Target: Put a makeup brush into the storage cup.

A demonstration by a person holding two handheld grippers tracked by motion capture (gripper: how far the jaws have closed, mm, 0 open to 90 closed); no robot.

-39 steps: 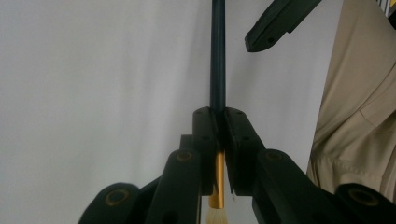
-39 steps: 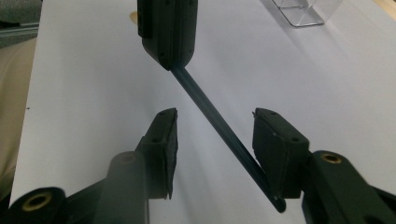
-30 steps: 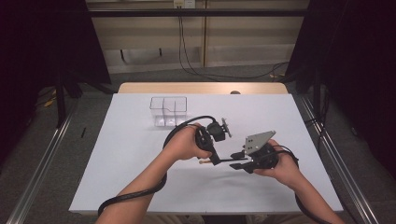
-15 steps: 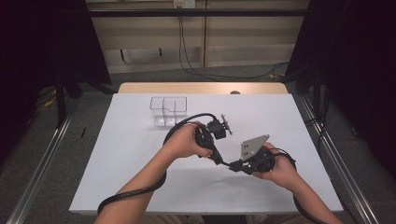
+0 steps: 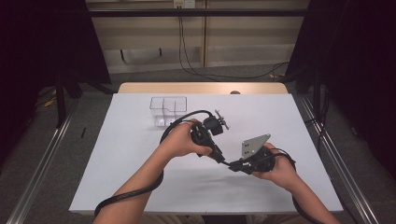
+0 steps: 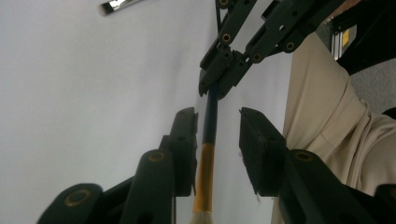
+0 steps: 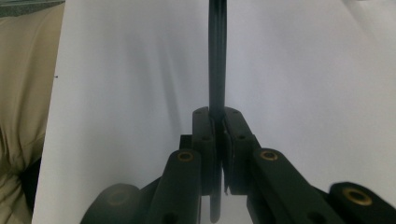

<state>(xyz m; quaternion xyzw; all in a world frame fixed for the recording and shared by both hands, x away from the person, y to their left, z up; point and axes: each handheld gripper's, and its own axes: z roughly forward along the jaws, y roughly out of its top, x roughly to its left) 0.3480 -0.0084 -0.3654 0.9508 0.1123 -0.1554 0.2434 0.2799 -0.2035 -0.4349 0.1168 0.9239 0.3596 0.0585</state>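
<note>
Both grippers are sitting mid-table, left gripper (image 5: 218,156) just left of the right gripper (image 5: 233,166), jaws pointing at each other. A brush (image 6: 208,135) is running between them, over the table (image 5: 280,116). A clear box (image 5: 168,108) is standing behind them, toward the far edge, well apart.

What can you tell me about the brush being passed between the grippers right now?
The brush is slim, with a dark blue-black handle, a yellow-gold band and a pale bristle tuft at the bottom of the left gripper view. It hangs clear of the white table. The right gripper clamps the dark handle end. The left gripper has just been opening; its jaws flank the brush, one pad close beside it, the other apart.
</note>
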